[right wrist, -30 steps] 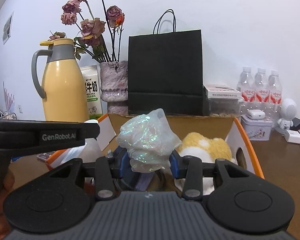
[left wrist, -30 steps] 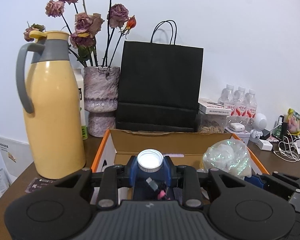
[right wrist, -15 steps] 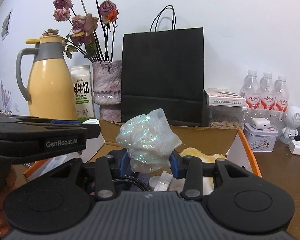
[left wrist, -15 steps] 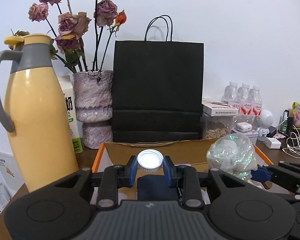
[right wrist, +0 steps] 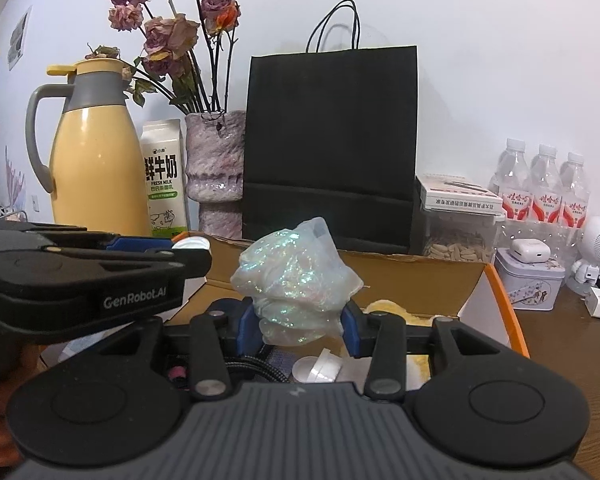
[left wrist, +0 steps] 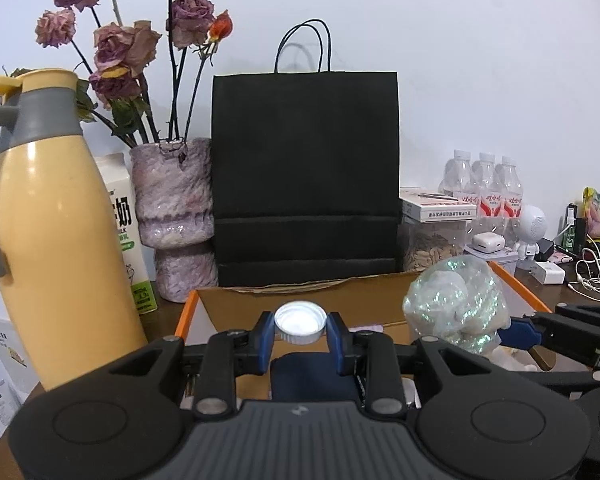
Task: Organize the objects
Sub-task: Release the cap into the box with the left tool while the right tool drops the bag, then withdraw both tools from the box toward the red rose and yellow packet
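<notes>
Two tools hover over the cardboard box (right wrist: 420, 280): left tool (left wrist: 300, 334) clamps a white-capped bottle (left wrist: 300, 322), right tool (right wrist: 298, 320) squeezes a glittery bag (right wrist: 296, 276), which could slip free.

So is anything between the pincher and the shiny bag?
No. The right gripper already squeezes the shiny bag between its blue fingers, above the cardboard box.

Two matte black handheld grippers fill the foreground. The left gripper (left wrist: 300, 336) and the right gripper (right wrist: 298, 330) each show blue fingers (left wrist: 263, 340) on black linkage arms fastened with silver screws, round recessed discs either side of a grey ribbed body. Seen from the right wrist, the left gripper's side carries white "GenRobot.AI" lettering, with bare skin beneath it.
</notes>
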A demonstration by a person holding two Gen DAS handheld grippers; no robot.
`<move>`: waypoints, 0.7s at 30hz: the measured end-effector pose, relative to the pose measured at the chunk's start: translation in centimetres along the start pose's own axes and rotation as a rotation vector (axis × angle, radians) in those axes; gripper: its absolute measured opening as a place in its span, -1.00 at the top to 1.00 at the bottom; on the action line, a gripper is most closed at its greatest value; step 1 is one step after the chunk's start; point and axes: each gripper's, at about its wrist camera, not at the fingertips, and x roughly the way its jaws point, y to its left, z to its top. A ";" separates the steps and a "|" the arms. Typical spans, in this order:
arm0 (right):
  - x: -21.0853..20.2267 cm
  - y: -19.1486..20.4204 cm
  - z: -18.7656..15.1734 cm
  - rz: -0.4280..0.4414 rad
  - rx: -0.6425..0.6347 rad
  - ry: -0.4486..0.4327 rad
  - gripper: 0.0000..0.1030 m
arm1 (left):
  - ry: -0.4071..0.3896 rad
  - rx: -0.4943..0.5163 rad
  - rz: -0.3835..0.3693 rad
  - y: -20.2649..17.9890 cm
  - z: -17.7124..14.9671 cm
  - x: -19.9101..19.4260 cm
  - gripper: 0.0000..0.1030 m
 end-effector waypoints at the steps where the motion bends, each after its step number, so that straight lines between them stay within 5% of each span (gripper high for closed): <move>1: 0.1 -0.1 0.0 -0.001 0.002 0.007 0.00 | 0.000 -0.001 0.004 0.0 0.0 0.0 0.41; 3: 0.2 -0.1 -0.1 -0.002 0.001 0.020 -0.19 | -0.003 -0.013 0.015 0.2 0.1 0.0 -0.08; 5: 0.2 0.0 -0.1 -0.013 -0.003 0.029 -0.59 | -0.015 -0.027 0.031 0.5 0.2 -0.1 -0.88; 6: 0.2 0.1 -0.1 -0.019 -0.003 0.025 -0.82 | -0.026 -0.036 0.037 0.7 0.3 -0.2 -0.97; 7: 0.1 0.1 -0.1 -0.024 -0.005 0.024 -1.00 | -0.037 -0.043 0.038 0.8 0.3 -0.4 -1.00; 21: -1.4 0.9 0.0 -0.019 -0.012 0.003 -1.00 | -0.046 -0.086 0.046 1.0 0.2 -1.3 -1.00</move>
